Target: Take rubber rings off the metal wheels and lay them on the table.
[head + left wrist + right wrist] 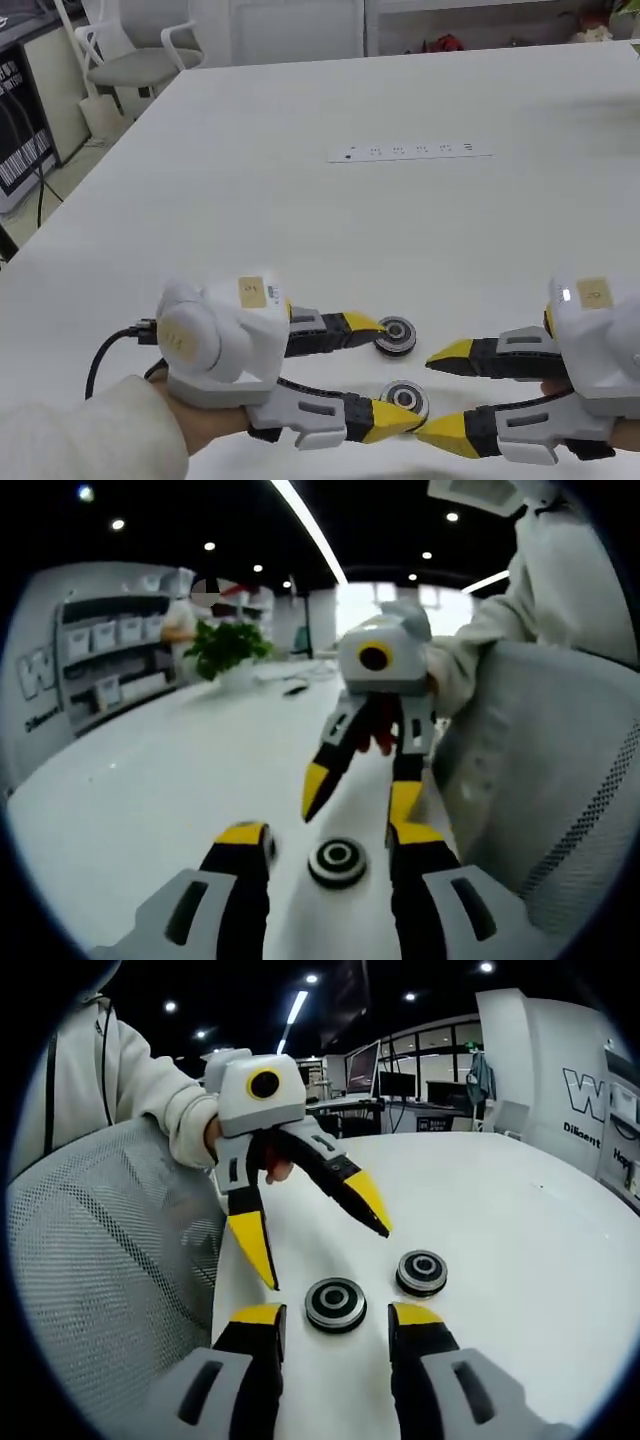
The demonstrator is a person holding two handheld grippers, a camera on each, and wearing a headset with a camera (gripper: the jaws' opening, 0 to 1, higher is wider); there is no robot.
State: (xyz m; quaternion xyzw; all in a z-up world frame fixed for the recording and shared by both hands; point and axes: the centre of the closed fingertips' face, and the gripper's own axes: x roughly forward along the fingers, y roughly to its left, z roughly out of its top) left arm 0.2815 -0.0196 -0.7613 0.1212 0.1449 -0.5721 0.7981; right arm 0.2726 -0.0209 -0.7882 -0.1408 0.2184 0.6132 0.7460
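As I judged it, nothing was done yet. The nearer wheel (404,397) and the farther wheel (396,335) lay flat on the bench (300,200) close to its near edge, and each wore its black rubber ring (311,1306). My left gripper (327,1256) and right gripper (354,822) faced each other, fingers apart and holding nothing, with the nearer wheel between them. Both rings were left to strip and lay on the bare bench.
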